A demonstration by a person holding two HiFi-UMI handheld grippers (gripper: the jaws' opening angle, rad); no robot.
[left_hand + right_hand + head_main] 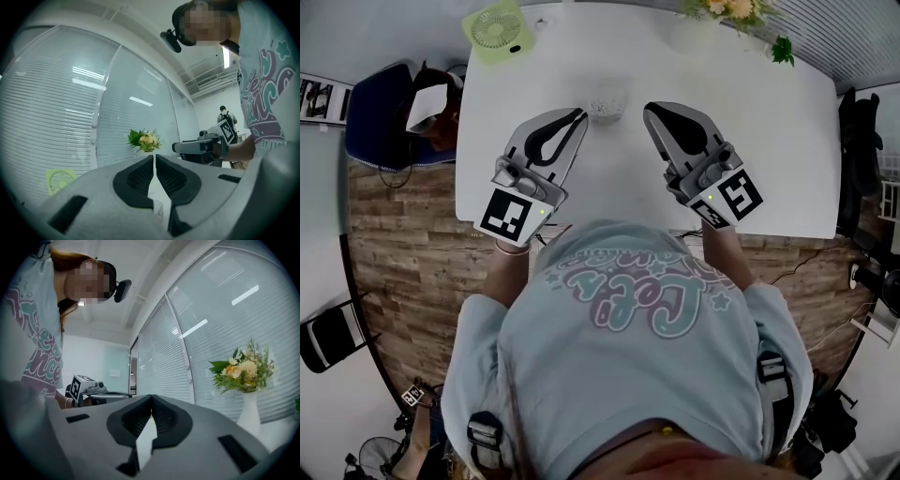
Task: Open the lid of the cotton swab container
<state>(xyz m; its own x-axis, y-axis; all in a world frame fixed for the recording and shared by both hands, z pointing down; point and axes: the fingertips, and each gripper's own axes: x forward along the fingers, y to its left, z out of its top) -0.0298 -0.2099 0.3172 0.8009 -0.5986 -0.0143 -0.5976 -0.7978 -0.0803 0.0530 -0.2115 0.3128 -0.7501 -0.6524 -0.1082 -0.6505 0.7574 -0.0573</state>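
One swab container (607, 101) on table (769, 141), contents unclear — vase (692, 36) holding flowers (727, 7)

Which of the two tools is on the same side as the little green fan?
The left tool, nearer the green fan at the table's corner; the right tool sits toward the flowers.

A small, pale, round swab container (607, 103) stands upright, untouched, between and just ahead of the tips of the left gripper (578, 115) and right gripper (650, 111).

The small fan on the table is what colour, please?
Pale green fan, clearest in the head view.
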